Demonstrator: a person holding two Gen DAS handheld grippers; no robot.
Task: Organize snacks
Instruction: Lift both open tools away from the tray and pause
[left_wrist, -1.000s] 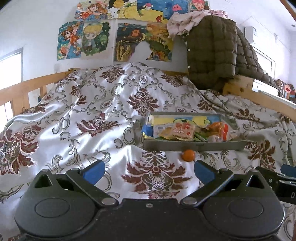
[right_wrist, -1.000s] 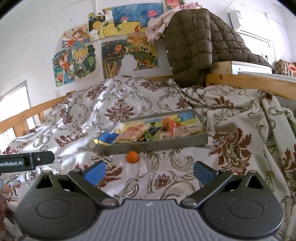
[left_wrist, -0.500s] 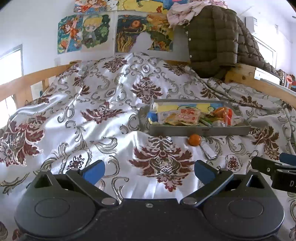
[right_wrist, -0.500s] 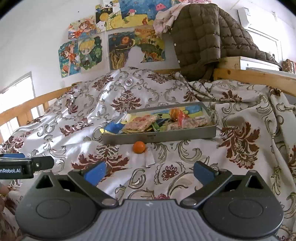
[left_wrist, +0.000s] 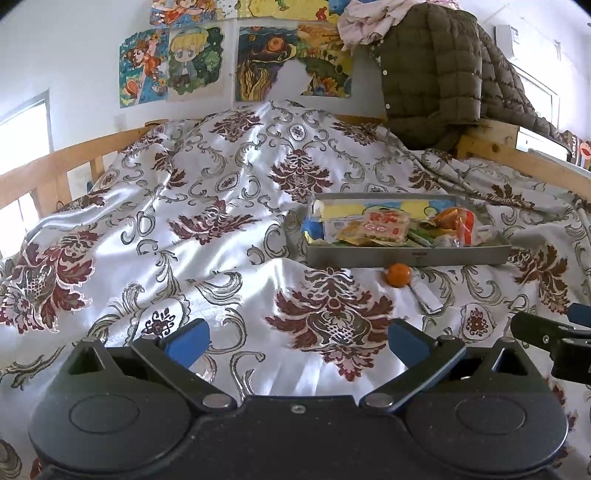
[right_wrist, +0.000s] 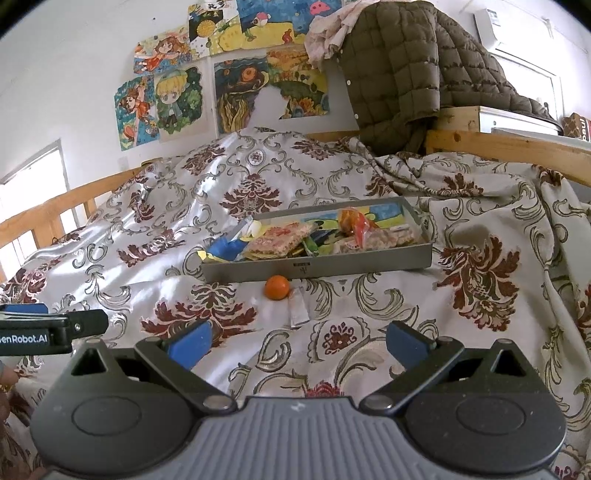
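Snacks mostly sat in the grey tray (right_wrist: 317, 267) on the bed (right_wrist: 369, 332), so the sorting looked well advanced but not finished. Inside the tray lay a heap of wrapped packets: a pink-and-yellow biscuit pack (right_wrist: 279, 238) toward its 9 o'clock side, an orange-red bag (right_wrist: 354, 223) near the middle, paler packets (right_wrist: 391, 234) toward 3 o'clock, and a blue wrapper (right_wrist: 225, 248) at the far 9 o'clock corner. They were piled loosely rather than lined up, so some tidying within the tray probably remained.

Two things were outside it. A small orange fruit (right_wrist: 277, 287) rested on the bedspread just in front of the tray's near wall, and a small pale sachet (right_wrist: 298, 309) lay beside the fruit at its 5 o'clock. Those two appeared to be what was left to put away.

Neither gripper held anything. The right gripper (right_wrist: 299, 339) hovered above the bedspread with its jaws spread wide, the fruit and sachet lying ahead at 12 o'clock. The left gripper (left_wrist: 297, 338) was likewise released and empty, with the fruit (left_wrist: 399, 275) ahead toward 1 o'clock.
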